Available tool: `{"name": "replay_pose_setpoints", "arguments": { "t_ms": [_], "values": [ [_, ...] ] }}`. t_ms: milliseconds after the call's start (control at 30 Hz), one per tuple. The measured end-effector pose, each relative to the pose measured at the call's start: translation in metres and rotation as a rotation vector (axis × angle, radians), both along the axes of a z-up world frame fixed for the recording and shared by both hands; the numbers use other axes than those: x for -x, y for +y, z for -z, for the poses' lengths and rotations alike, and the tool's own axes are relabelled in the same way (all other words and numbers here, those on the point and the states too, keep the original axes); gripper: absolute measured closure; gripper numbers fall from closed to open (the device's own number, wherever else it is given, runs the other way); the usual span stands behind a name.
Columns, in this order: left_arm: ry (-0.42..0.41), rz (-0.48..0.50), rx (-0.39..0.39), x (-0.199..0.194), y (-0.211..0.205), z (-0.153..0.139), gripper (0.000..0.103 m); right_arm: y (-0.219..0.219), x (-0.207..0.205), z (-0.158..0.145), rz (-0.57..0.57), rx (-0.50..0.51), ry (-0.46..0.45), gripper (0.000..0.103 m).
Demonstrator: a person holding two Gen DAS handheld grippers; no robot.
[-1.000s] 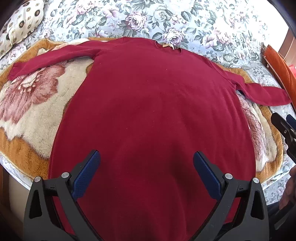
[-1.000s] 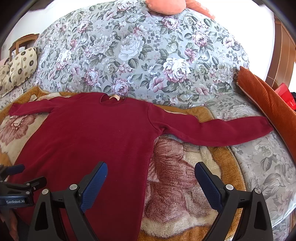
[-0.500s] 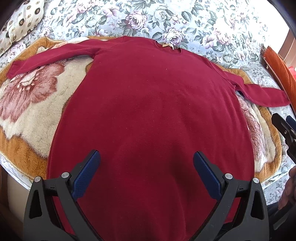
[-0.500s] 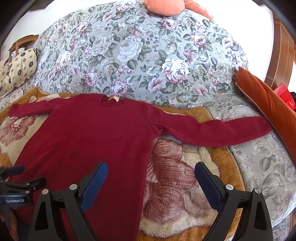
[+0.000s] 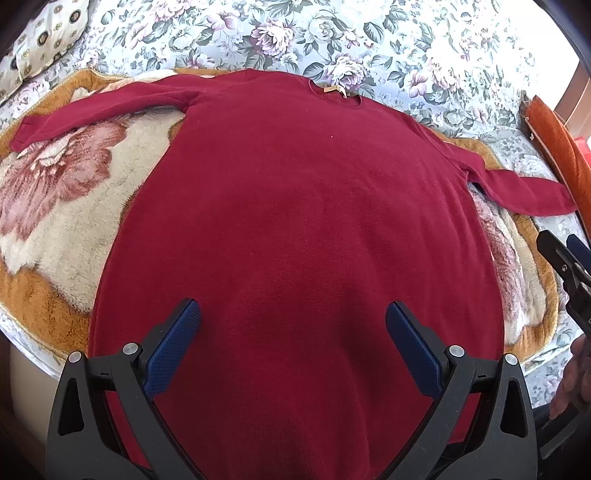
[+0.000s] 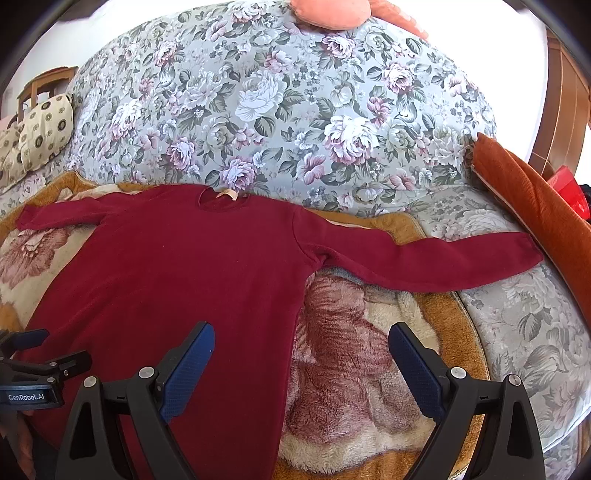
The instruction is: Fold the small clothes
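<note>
A dark red long-sleeved sweater (image 5: 303, 206) lies flat on a plush blanket, neck away from me, both sleeves spread out. It also shows in the right wrist view (image 6: 192, 280), with its right sleeve (image 6: 424, 258) stretched toward an orange cushion. My left gripper (image 5: 293, 336) is open and empty, hovering over the sweater's lower body. My right gripper (image 6: 301, 358) is open and empty, above the sweater's right side edge and the blanket. The right gripper also shows at the left view's right edge (image 5: 565, 258).
The plush flower-patterned blanket (image 6: 351, 369) with an orange border lies on a floral-covered sofa (image 6: 295, 110). An orange cushion (image 6: 535, 206) lies at the right, patterned pillows (image 6: 40, 129) at the far left, a peach cushion (image 6: 332, 14) on top.
Both grippers have hardly moved; the views shifted very slightly. The sweater lies as before and both grippers stay open.
</note>
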State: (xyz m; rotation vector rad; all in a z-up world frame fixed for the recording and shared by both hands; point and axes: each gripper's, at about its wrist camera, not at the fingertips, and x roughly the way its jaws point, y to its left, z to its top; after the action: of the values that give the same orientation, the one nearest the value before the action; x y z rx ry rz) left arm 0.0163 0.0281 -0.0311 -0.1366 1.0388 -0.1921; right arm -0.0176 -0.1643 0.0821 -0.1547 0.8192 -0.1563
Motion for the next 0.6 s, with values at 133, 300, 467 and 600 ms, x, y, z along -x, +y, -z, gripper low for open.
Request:
{"name": "replay_pose_setpoints", "arguments": {
  "t_ms": [133,300,467,600],
  "values": [
    [0.004,-0.001,0.012,-0.001,0.0018,0.0004,0.002,0.0003,0.0003,0.0014,-0.002,0.001,0.001,0.008],
    [0.01,0.0,0.024,-0.0023,0.0024,0.0007,0.002,0.0022,-0.0007,0.0036,-0.007,0.005,0.001,0.008],
    [0.012,0.001,0.028,-0.0032,0.0048,0.0012,0.002,0.0043,-0.0006,0.0039,-0.01,0.01,0.004,0.008],
    [0.012,0.0,0.032,-0.0029,0.006,0.0015,0.002,0.0045,-0.0004,0.0038,-0.009,0.008,0.003,0.008]
  ]
}}
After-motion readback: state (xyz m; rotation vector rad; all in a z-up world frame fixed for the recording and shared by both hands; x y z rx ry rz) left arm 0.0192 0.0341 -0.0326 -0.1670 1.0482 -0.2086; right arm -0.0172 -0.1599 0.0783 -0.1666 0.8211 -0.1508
